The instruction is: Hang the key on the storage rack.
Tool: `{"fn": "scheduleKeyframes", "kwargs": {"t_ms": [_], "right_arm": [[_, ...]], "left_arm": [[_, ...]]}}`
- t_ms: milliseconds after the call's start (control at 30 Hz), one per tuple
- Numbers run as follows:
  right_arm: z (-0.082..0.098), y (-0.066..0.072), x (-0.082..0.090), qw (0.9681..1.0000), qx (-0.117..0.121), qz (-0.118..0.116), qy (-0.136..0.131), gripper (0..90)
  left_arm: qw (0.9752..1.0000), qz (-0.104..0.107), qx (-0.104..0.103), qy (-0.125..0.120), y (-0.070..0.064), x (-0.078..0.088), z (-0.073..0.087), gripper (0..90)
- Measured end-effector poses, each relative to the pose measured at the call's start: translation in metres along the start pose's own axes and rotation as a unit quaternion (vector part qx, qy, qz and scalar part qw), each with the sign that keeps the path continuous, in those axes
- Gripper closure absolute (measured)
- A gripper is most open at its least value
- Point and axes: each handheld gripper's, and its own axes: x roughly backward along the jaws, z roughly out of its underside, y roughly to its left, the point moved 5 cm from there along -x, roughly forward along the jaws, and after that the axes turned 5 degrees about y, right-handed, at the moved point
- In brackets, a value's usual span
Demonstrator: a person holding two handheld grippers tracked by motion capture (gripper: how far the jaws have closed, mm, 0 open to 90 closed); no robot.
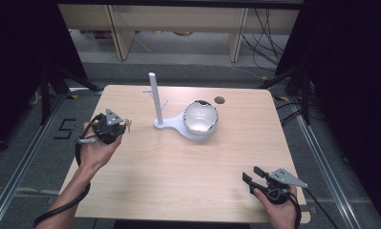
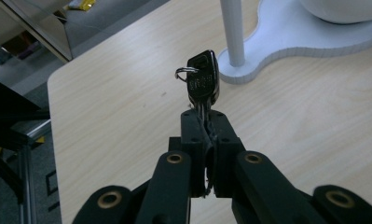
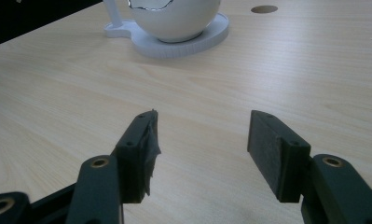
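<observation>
My left gripper (image 2: 207,122) is shut on the blade of a key (image 2: 203,79) with a black head and a small metal ring, which sticks up past the jaw tips. In the high view the left gripper (image 1: 121,125) hovers at the table's left side, the key (image 1: 127,124) pointing toward a white stand (image 1: 178,125). The stand has an upright post (image 1: 154,98) with small pegs and a white bowl (image 1: 200,117) on its base. My right gripper (image 1: 254,174) rests open near the front right corner, and nothing lies between its fingers (image 3: 200,154).
A light wooden table (image 1: 178,167) has a round cable hole (image 1: 219,100) behind the bowl. Black metal frames stand on both sides, and shelving legs and cables sit beyond the far edge. A cable trails from my left hand off the table's left edge.
</observation>
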Motion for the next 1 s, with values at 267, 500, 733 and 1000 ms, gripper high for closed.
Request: {"fn": "scheduleKeyframes", "kwargs": {"t_ms": [267, 500, 733, 1000], "right_arm": [[0.0, -0.003, 0.002, 0.9999, 0.009, 0.004, 0.007, 43.9], [0.001, 0.0, 0.002, 1.0, -0.008, 0.001, 0.005, 43.9], [0.001, -0.002, 0.003, 0.9999, 0.0, 0.007, 0.008, 43.9], [0.0, -0.003, 0.002, 1.0, 0.008, 0.004, -0.001, 43.9]], "left_arm": [[0.9994, -0.031, -0.015, -0.008, 0.011, -0.002, -0.022, 86.4], [0.9983, -0.044, 0.0, -0.038, 0.016, -0.001, -0.041, 86.4], [0.9973, -0.05, 0.004, -0.054, 0.016, 0.001, -0.057, 86.4], [0.9964, -0.05, 0.008, -0.068, 0.014, 0.0, -0.069, 86.4]]}}
